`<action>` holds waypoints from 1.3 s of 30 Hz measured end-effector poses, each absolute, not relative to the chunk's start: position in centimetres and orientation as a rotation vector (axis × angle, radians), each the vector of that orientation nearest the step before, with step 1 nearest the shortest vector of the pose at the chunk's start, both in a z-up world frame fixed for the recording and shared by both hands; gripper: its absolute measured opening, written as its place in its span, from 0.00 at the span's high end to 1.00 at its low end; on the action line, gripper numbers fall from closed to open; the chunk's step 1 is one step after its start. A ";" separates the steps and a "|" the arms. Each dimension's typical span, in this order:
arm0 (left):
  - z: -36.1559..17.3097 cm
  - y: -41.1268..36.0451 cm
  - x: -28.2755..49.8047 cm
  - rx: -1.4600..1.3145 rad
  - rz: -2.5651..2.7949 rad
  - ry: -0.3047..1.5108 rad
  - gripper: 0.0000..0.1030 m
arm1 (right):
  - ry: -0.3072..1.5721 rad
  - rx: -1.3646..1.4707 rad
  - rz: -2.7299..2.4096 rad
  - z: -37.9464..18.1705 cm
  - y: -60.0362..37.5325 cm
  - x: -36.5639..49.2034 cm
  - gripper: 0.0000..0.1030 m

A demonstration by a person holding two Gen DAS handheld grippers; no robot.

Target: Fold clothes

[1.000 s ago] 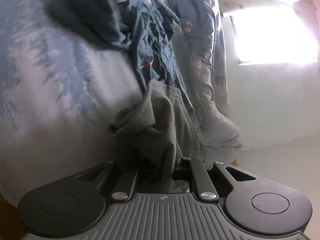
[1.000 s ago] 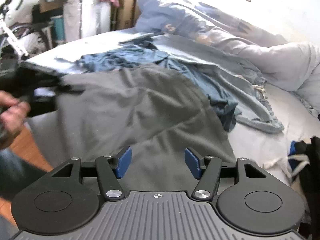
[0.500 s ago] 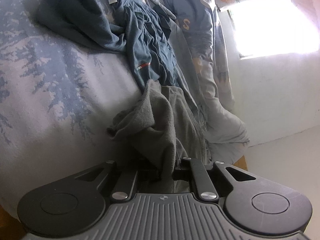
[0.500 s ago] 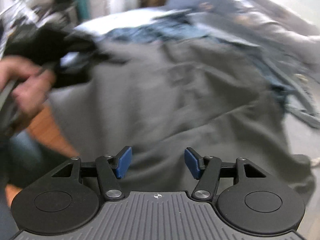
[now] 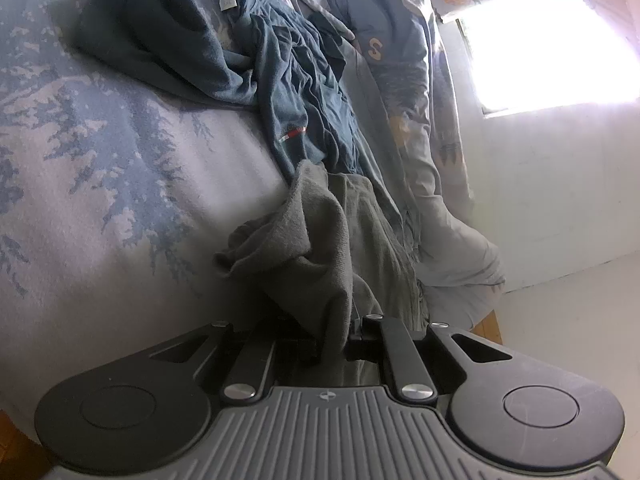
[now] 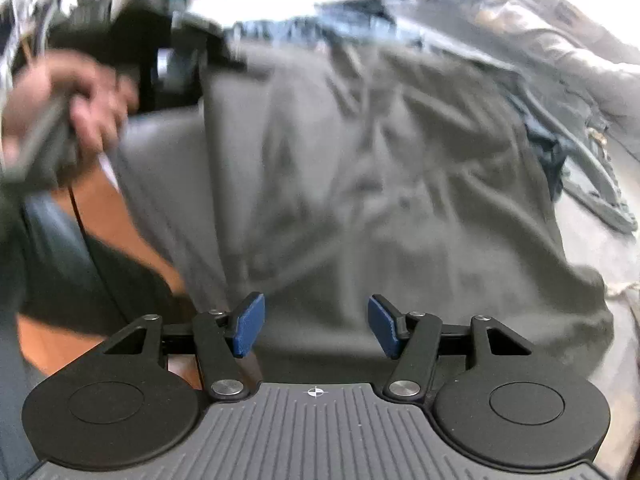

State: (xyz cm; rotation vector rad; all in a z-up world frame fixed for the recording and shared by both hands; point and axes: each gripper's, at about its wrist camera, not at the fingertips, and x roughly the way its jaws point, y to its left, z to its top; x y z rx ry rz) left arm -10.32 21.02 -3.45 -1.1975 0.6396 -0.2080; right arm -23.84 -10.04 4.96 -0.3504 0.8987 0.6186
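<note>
On the bed (image 5: 120, 184), a grey garment (image 6: 360, 168) is being spread, its long axis running away from the right gripper (image 6: 316, 330), whose blue pads are being kept apart above the near hem. One bunched corner is being pinched by the left gripper (image 5: 332, 344). Soft, light, limp cloth is being judged; the free near corner is being favoured for holding.
</note>
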 end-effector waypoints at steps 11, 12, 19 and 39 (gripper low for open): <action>-3.2 20.8 -10.1 -1.158 -0.222 0.647 0.87 | 0.922 -0.387 0.717 1.7 -6.2 -21.0 0.40; -3.1 20.8 -10.1 -1.156 -0.221 0.645 0.87 | 0.921 -0.365 0.727 2.3 -6.6 -20.8 0.41; -3.0 20.7 -10.0 -1.157 -0.227 0.643 0.87 | 0.794 -0.293 0.526 6.4 -12.0 -14.9 0.41; -0.4 19.0 -10.2 -0.966 -0.277 0.606 0.87 | 0.701 -0.156 0.426 8.1 -10.5 -8.3 0.22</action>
